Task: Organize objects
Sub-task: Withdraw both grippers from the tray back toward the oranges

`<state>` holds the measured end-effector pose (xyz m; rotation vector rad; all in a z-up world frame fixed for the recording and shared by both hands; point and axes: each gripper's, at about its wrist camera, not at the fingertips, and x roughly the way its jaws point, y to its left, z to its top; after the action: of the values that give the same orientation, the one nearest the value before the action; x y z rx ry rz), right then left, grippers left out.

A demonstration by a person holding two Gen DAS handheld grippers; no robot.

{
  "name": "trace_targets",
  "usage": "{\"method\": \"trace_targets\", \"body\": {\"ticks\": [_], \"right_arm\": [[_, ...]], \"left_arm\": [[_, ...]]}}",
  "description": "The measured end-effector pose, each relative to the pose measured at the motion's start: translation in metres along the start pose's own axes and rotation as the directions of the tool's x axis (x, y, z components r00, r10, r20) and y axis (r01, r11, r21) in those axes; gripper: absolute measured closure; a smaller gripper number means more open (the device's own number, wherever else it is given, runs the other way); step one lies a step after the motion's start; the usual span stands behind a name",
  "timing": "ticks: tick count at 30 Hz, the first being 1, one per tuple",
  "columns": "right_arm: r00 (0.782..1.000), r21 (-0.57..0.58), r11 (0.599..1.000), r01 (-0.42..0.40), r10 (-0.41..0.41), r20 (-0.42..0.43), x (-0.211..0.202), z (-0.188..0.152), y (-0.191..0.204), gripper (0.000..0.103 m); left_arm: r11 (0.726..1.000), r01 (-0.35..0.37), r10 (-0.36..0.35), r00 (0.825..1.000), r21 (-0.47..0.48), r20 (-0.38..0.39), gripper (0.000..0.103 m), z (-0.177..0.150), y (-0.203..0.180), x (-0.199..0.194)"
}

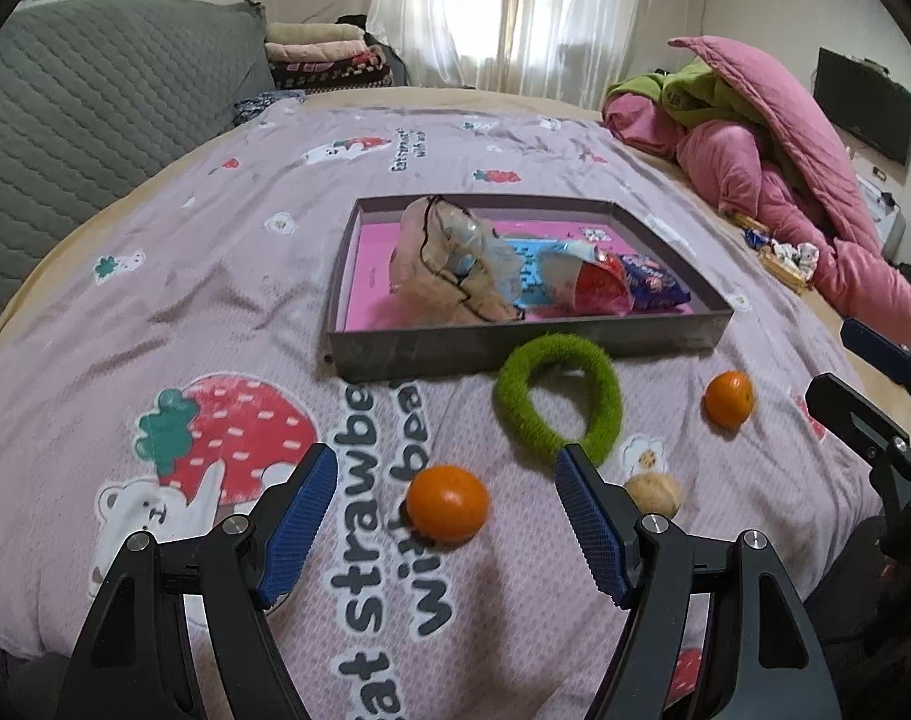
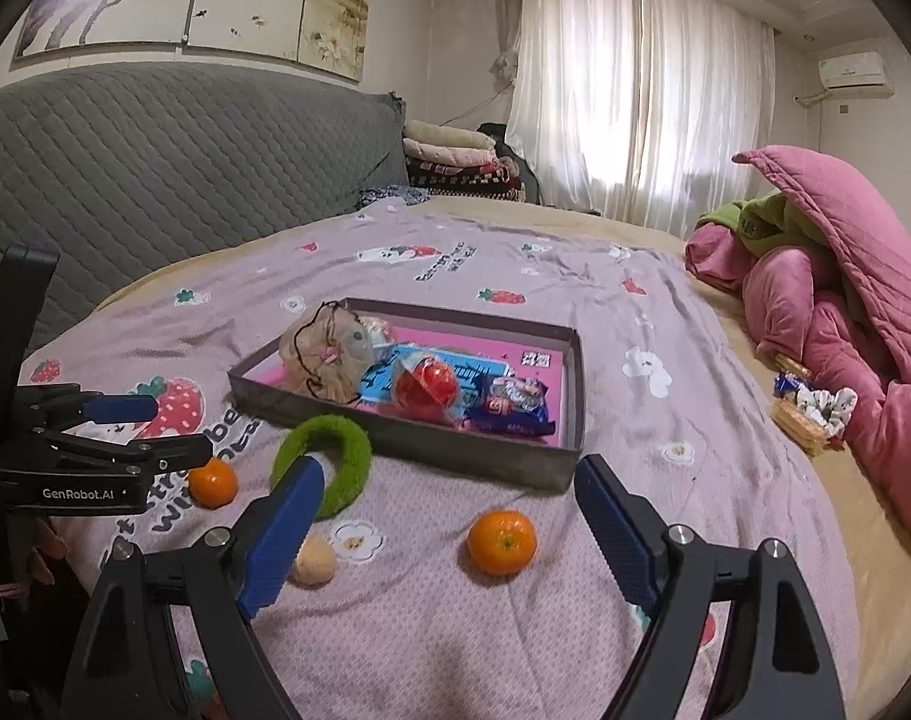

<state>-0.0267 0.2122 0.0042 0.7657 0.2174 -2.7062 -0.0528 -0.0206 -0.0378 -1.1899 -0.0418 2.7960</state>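
Both grippers hover low over the bed [image 1: 155, 276], which is covered by a lilac strawberry-print sheet. Left gripper [image 1: 446, 510]: jaws wide, holding nothing; a mandarin [image 1: 448, 503] lies on the sheet between its fingers, not touched. Right gripper [image 2: 449, 525]: jaws wide, holding nothing; a second mandarin [image 2: 502, 542] lies between its fingers, also apart from both.

A walnut [image 1: 654, 492] sits just beside the left gripper's right finger. A green fuzzy ring [image 1: 558, 396] lies on the sheet, its far edge against the front wall of the grey tray [image 1: 515, 348]. The tray has a pink floor and holds a beige drawstring pouch [image 1: 443, 276], a red-and-white snack packet [image 1: 599, 285] and a blue wrapper [image 1: 656, 288].

A pink quilt [image 1: 773, 180] is heaped at the bed's far right.
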Motion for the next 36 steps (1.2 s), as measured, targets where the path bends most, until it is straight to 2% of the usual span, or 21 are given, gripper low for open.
{"method": "trace_targets", "body": {"ticks": [11, 36], "right_arm": [[1.000, -0.052, 0.999, -0.004, 0.003, -0.030, 0.002, -0.010, 0.021, 0.018], [0.993, -0.010, 0.999, 0.042, -0.043, -0.107, 0.018, -0.027, 0.004, 0.018]], "left_arm": [[1.000, -0.004, 0.005, 1.000, 0.013, -0.027, 0.027, -0.014, 0.002, 0.001], [0.999, 0.009, -0.006, 0.998, 0.045, -0.067, 0.027, -0.024, -0.008, 0.020]]}}
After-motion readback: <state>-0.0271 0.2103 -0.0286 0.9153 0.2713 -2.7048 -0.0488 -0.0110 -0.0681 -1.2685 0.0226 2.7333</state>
